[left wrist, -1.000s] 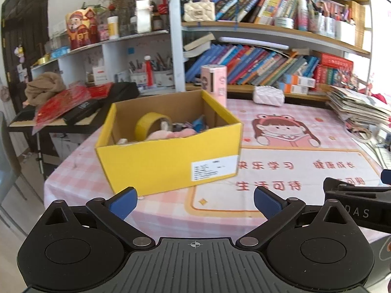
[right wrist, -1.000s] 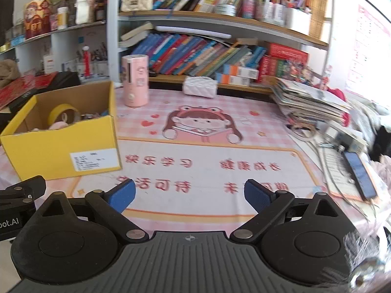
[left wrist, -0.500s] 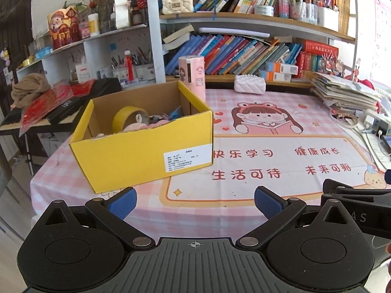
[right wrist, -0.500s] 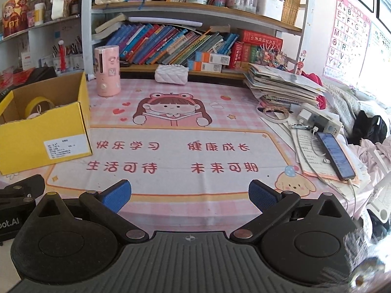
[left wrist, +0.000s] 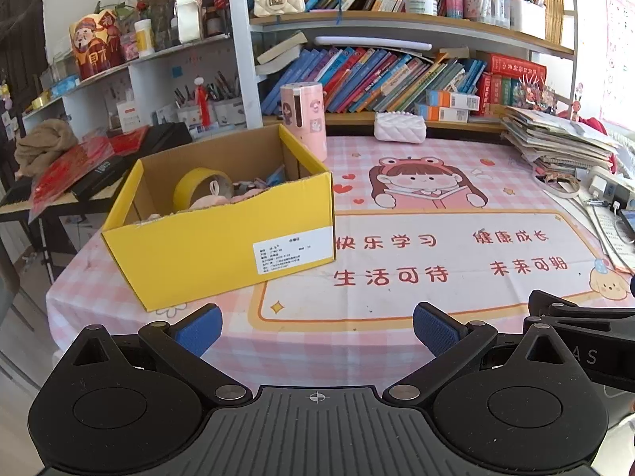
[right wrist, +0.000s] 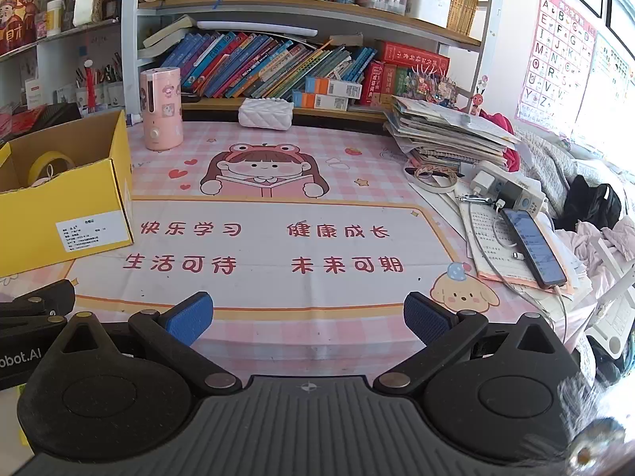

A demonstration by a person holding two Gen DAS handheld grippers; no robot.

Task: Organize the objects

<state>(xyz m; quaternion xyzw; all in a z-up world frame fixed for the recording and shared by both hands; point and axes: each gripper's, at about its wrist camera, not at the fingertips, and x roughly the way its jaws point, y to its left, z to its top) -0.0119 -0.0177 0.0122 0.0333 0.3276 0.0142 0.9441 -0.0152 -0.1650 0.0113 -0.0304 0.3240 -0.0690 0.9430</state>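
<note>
Left wrist view: the left gripper hovers at the near edge of the table, its blue-padded fingers spread wide with nothing between them. The yellow cardboard box stands on the pink checked cloth at about 11 o'clock from the gripper, well apart from the fingertips; it is open-topped and holds a roll of yellow tape and some pink and blue small items that cannot be made out. A pink cylindrical device stands upright just behind the box at 12 o'clock. A white quilted pouch lies near the bookshelf at 1 o'clock.

Right wrist view: the right gripper likewise shows its fingers wide apart and empty above the printed mat. The box sits at 10 o'clock, a stack of papers at 1 o'clock, and a phone on its cable at 2 o'clock.
</note>
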